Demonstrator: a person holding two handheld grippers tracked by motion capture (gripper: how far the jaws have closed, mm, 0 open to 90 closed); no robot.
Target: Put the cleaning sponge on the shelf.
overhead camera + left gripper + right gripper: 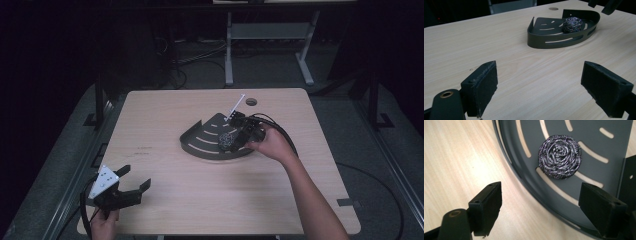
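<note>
A: Where's the scrubber?

B: Steel-wool scrubber [560, 157] sits inside the dark corner tray [200, 145], on its slotted floor, toward the tray's right end near the straight back wall. Round coil, lying flat. From the left gripper view it's [572, 24] standing apart from the curved front wall.

A: Right tongs?

B: Right tongs [239, 138] hang over the tray, just above the scrubber, pointing down. Jaws spread wide, nothing betw. them. In the right gripper view one jaw is over bare desk outside the curved rim, the other over the tray floor; scrubber lies beyond the tips, not touched.

A: Left?

B: Left tongs [134, 179] at the near left corner of the desk [165, 190], well apart from the tray. Jaws wide open, empty, aimed across the desk twd. the tray. Hand [104, 226] grips the body from below.

A: Anything else on the desk?

B: Round cable hole [251, 101] near the far edge, behind the tray. White rod [235, 107] sticks up off the right tongs' body.
</note>
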